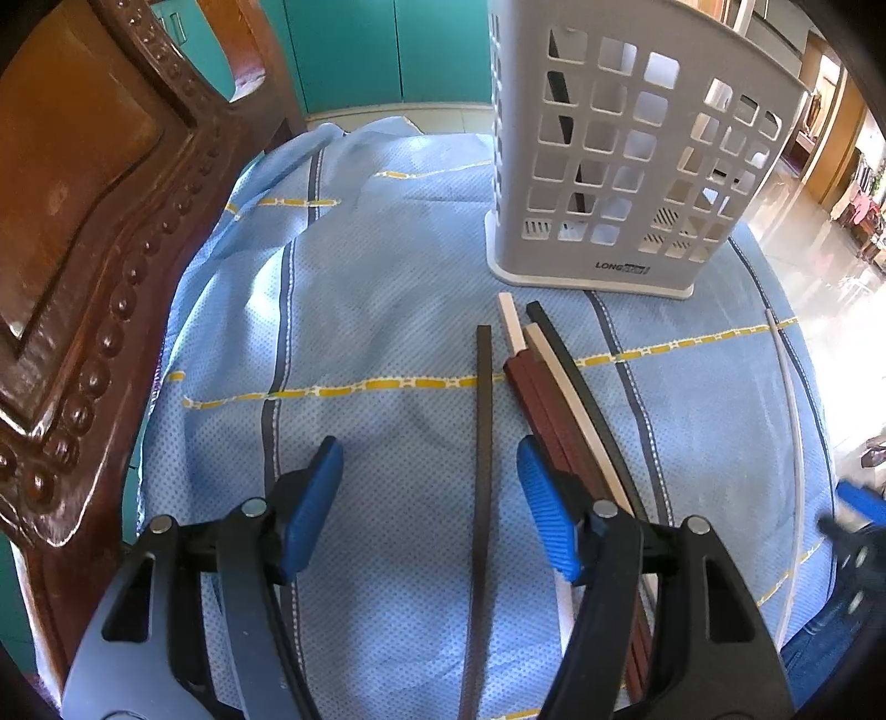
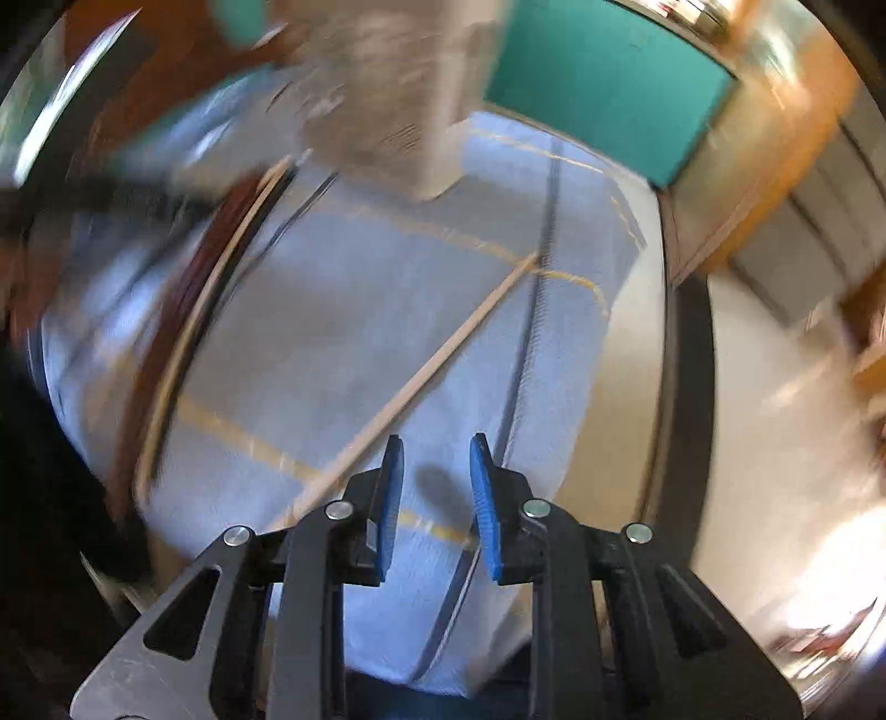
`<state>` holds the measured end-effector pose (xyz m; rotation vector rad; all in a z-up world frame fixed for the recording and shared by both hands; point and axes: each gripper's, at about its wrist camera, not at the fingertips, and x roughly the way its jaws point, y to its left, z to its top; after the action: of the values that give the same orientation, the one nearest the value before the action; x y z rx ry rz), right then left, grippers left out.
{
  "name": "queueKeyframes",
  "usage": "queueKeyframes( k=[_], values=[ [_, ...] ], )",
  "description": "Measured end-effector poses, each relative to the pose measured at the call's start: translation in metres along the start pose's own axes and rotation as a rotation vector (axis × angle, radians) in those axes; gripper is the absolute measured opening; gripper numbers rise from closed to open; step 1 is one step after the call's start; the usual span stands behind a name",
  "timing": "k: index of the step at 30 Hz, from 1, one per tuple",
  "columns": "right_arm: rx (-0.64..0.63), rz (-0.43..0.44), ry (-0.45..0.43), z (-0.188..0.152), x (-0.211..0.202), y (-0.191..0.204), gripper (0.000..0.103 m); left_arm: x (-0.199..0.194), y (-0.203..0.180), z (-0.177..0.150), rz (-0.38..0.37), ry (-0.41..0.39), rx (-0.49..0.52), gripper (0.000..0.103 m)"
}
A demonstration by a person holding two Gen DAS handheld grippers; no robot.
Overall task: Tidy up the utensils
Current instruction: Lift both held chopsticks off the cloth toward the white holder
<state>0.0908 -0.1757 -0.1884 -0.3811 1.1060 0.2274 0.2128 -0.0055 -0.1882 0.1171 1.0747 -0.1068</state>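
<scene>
Several chopsticks lie on a blue cloth (image 1: pixel 387 310). A single dark chopstick (image 1: pixel 483 443) lies lengthwise between the blue pads of my open left gripper (image 1: pixel 429 498). To its right lies a bundle of reddish-brown, white and black chopsticks (image 1: pixel 559 399). A grey perforated utensil holder (image 1: pixel 626 144) stands behind them with a dark chopstick (image 1: pixel 565 116) inside. A thin white chopstick (image 1: pixel 789 399) lies at the far right. In the blurred right wrist view my right gripper (image 2: pixel 434 498) is open and empty above the cloth, beside a light wooden chopstick (image 2: pixel 443 354).
A carved wooden headboard (image 1: pixel 83 249) rises along the left of the cloth. Teal cabinet doors (image 1: pixel 376 50) stand behind. The cloth's right edge drops to a shiny floor (image 1: pixel 819 266). The blurred holder (image 2: pixel 387 88) and chopstick bundle (image 2: pixel 216 277) show in the right wrist view.
</scene>
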Motion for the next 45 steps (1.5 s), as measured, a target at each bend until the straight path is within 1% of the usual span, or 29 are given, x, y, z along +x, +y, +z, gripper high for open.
queueKeyframes(
  k=[1, 3, 5, 6, 8, 9, 11, 13, 14, 15, 16, 18, 19, 20, 22, 23, 24, 25, 26, 27, 28, 30, 33, 34, 36, 38, 40, 41, 45],
  values=[
    [-0.038, 0.021, 0.002, 0.000, 0.002, 0.011, 0.026, -0.001, 0.000, 0.000, -0.001, -0.002, -0.001, 0.066],
    [-0.081, 0.019, -0.013, 0.004, 0.005, 0.026, 0.028, -0.003, 0.000, 0.000, -0.002, -0.004, -0.004, 0.067],
    [-0.115, 0.035, -0.046, 0.012, 0.009, 0.036, 0.030, -0.005, 0.001, -0.001, -0.004, -0.006, -0.008, 0.067],
    [-0.123, 0.037, -0.058, 0.017, 0.011, 0.039, 0.032, -0.006, 0.002, -0.001, -0.005, -0.006, -0.010, 0.067],
    [-0.177, 0.018, -0.077, 0.028, 0.019, 0.044, 0.033, -0.008, 0.004, -0.001, -0.006, -0.007, -0.012, 0.067],
    [-0.221, 0.023, -0.082, 0.032, 0.019, 0.046, 0.037, -0.007, 0.006, -0.001, -0.006, -0.007, -0.014, 0.067],
    [-0.333, 0.062, -0.085, 0.038, 0.021, 0.049, 0.044, -0.008, 0.010, -0.002, -0.005, -0.006, -0.021, 0.068],
    [-0.468, 0.086, -0.101, 0.042, 0.018, 0.050, 0.047, -0.008, 0.013, -0.003, -0.004, -0.004, -0.021, 0.068],
    [-0.560, 0.094, -0.105, 0.045, 0.016, 0.055, 0.050, -0.008, 0.014, -0.004, -0.004, -0.004, -0.021, 0.068],
    [-0.619, 0.108, -0.101, 0.049, 0.017, 0.059, 0.056, -0.008, 0.016, -0.004, -0.005, -0.003, -0.023, 0.068],
    [-0.693, 0.140, -0.084, 0.054, 0.019, 0.060, 0.058, -0.008, 0.017, -0.005, -0.006, -0.002, -0.024, 0.068],
    [-0.776, 0.190, -0.039, 0.063, 0.027, 0.060, 0.064, -0.008, 0.018, -0.004, -0.008, -0.002, -0.024, 0.069],
    [-0.796, 0.250, -0.015, 0.070, 0.031, 0.057, 0.065, -0.008, 0.018, -0.004, -0.011, -0.004, -0.023, 0.069],
    [-0.791, 0.292, 0.015, 0.076, 0.036, 0.055, 0.065, -0.008, 0.019, -0.003, -0.012, -0.005, -0.024, 0.069],
    [-0.702, 0.388, 0.116, 0.090, 0.048, 0.042, 0.064, -0.008, 0.020, -0.003, -0.015, -0.006, -0.029, 0.069],
    [-0.672, 0.419, 0.138, 0.092, 0.051, 0.038, 0.060, -0.008, 0.020, -0.003, -0.015, -0.006, -0.030, 0.069],
    [-0.669, 0.429, 0.132, 0.092, 0.050, 0.035, 0.051, -0.007, 0.020, -0.003, -0.015, -0.005, -0.032, 0.069],
    [-0.672, 0.442, 0.129, 0.090, 0.048, 0.032, 0.045, -0.007, 0.021, -0.003, -0.015, -0.004, -0.033, 0.069],
    [-0.669, 0.442, 0.127, 0.087, 0.046, 0.030, 0.035, -0.007, 0.022, -0.003, -0.014, -0.003, -0.033, 0.069],
    [-0.667, 0.439, 0.122, 0.084, 0.044, 0.028, 0.029, -0.007, 0.022, -0.003, -0.013, -0.002, -0.034, 0.069],
    [-0.659, 0.436, 0.119, 0.083, 0.043, 0.026, 0.026, -0.005, 0.021, -0.002, -0.012, -0.001, -0.034, 0.070],
    [-0.610, 0.410, 0.111, 0.082, 0.042, 0.019, 0.018, -0.004, 0.021, -0.002, -0.014, 0.002, -0.034, 0.070],
    [-0.496, 0.335, 0.110, 0.086, 0.046, 0.006, 0.012, -0.005, 0.018, -0.001, -0.020, -0.004, -0.031, 0.070],
    [-0.435, 0.300, 0.120, 0.089, 0.048, 0.000, 0.012, -0.005, 0.017, 0.000, -0.023, -0.007, -0.030, 0.071],
    [-0.333, 0.272, 0.150, 0.094, 0.054, -0.012, 0.010, -0.006, 0.015, 0.000, -0.022, -0.008, -0.029, 0.072],
    [-0.253, 0.255, 0.158, 0.102, 0.058, -0.023, 0.011, -0.005, 0.014, 0.000, -0.022, -0.005, -0.028, 0.072],
    [-0.255, 0.194, 0.115, 0.105, 0.060, -0.023, 0.018, -0.004, 0.013, -0.001, -0.025, -0.001, -0.028, 0.072],
    [-0.265, 0.173, 0.097, 0.108, 0.060, -0.021, 0.025, -0.003, 0.012, -0.001, -0.028, 0.002, -0.027, 0.072],
    [-0.248, 0.162, 0.063, 0.122, 0.065, -0.016, 0.026, 0.003, 0.011, 0.001, -0.026, 0.010, -0.022, 0.072]
  ],
)
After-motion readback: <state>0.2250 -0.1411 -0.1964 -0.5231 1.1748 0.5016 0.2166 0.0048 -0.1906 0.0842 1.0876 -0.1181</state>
